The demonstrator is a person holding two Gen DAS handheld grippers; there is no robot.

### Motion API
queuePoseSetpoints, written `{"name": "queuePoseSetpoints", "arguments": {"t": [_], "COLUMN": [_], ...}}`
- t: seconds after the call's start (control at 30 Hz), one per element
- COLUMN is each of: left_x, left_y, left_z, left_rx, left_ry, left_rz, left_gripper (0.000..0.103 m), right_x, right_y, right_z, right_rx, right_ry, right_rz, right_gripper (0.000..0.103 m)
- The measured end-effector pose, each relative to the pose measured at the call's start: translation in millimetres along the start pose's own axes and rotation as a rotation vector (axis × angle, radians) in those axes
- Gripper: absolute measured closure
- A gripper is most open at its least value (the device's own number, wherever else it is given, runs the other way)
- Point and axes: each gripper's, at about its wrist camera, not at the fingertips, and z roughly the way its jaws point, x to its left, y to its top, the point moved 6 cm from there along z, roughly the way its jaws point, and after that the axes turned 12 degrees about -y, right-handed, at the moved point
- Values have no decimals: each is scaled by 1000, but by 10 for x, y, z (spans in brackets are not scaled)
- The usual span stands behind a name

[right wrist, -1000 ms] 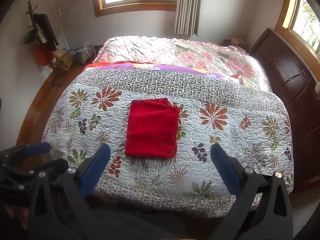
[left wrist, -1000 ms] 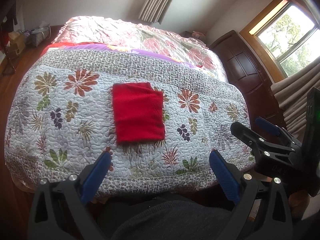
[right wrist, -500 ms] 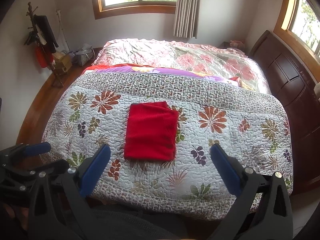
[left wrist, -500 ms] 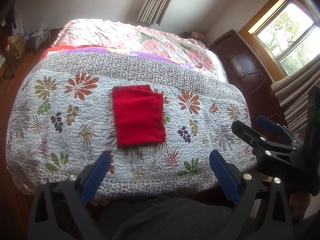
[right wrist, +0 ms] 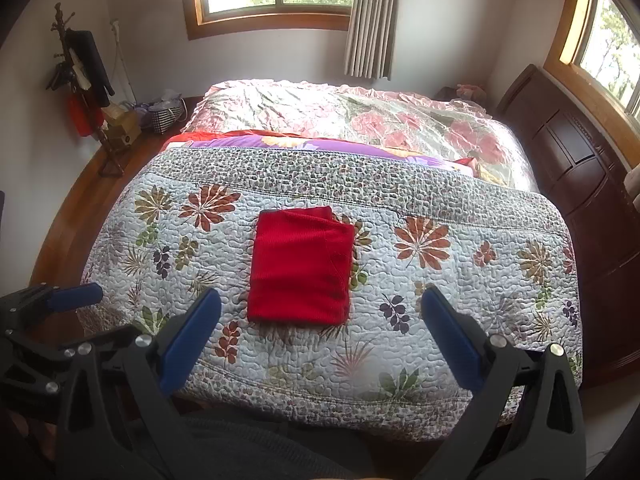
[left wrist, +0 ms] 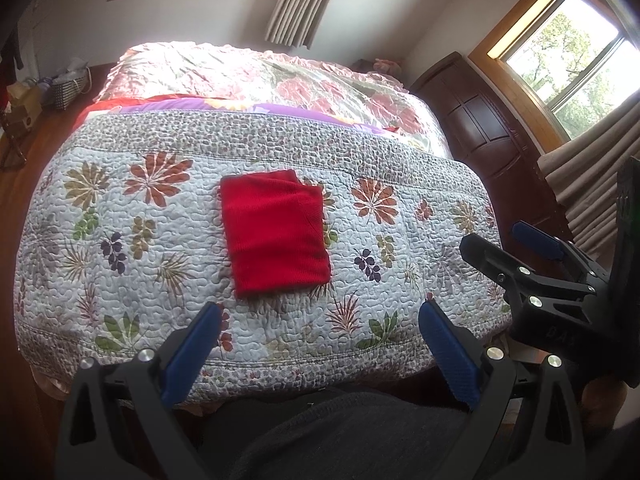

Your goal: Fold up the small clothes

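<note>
Little displacement is recorded since the earlier frames: both hand-held grippers are seen slightly farther back from the bed, and the folded cloth has stayed where it lay.

A red garment [left wrist: 276, 232] [right wrist: 301, 267] is found folded into a compact rectangle, lying flat on the floral quilt [left wrist: 120, 216] [right wrist: 460, 280]. It is placed near the middle of the quilt, somewhat toward the near edge. A second layer of the fold is visible along its right side, with the far right corner rounded over. No gripper is in contact with it.

The left hand-held gripper [left wrist: 318, 350] is held at the near edge of the bed, its blue-padded fingers [left wrist: 191, 354] spread wide and nothing between them. The right hand-held gripper [right wrist: 320, 340] is likewise held wide apart and empty, its pads [right wrist: 450, 342] standing to either side of the garment's near end in that view but well short of it. Each gripper is seen from the other's camera, at the right [left wrist: 536, 256] and the left [right wrist: 56, 312] respectively.

The quilt is spread over the near part of a bed, with a pink flowered cover [left wrist: 280, 76] [right wrist: 360, 116] beyond it. A dark wooden headboard [left wrist: 480, 120] [right wrist: 580, 168] is noted on the right, windows with curtains [left wrist: 296, 0] [right wrist: 372, 16] on the far wall, and a coat stand [right wrist: 80, 80] at the far left. Dark grey clothing of the person [left wrist: 340, 436] is seen at the near edge.
</note>
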Motion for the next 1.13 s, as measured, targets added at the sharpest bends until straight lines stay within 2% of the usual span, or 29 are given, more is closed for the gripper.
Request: {"name": "queuePoseSetpoints", "arguments": {"t": [1.13], "left_x": [-28], "left_y": [100], "left_z": [-56], "left_rx": [8], "left_ry": [21], "left_rz": [38], "left_gripper": [4], "right_x": [2], "right_y": [96], "right_z": [-95], "right_rx": [-12], "right_ry": [-10], "right_rz": [20], "right_gripper": [3]}}
